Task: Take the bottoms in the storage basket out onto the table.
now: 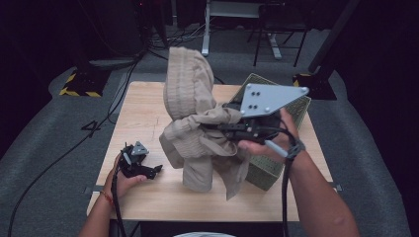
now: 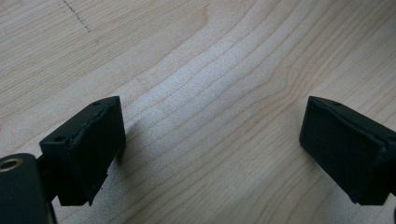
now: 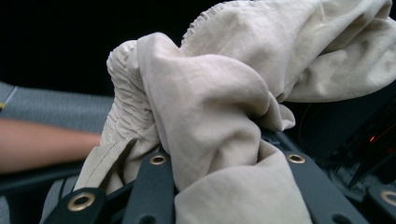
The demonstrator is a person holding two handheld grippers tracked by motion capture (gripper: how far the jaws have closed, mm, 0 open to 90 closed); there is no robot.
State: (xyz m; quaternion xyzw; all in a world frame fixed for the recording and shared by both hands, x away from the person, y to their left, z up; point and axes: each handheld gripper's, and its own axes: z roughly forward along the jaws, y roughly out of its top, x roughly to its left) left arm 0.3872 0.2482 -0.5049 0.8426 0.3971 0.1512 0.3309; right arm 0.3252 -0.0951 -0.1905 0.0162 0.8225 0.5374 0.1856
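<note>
above the table (image 1: 143, 195) the right gripper (image 1: 223, 129) clamps beige cloth (image 1: 197, 128).

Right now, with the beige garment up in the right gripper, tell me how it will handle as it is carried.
Probably floppy: the beige garment hangs in loose folds from the right gripper, its lower end reaching the table. Likely light, since one bunched pinch holds it up. It may snag or drag, as it hangs close beside the woven basket.

Woven basket (image 1: 276, 165) half behind bunched beige garment (image 1: 197, 128); contents hidden.
</note>
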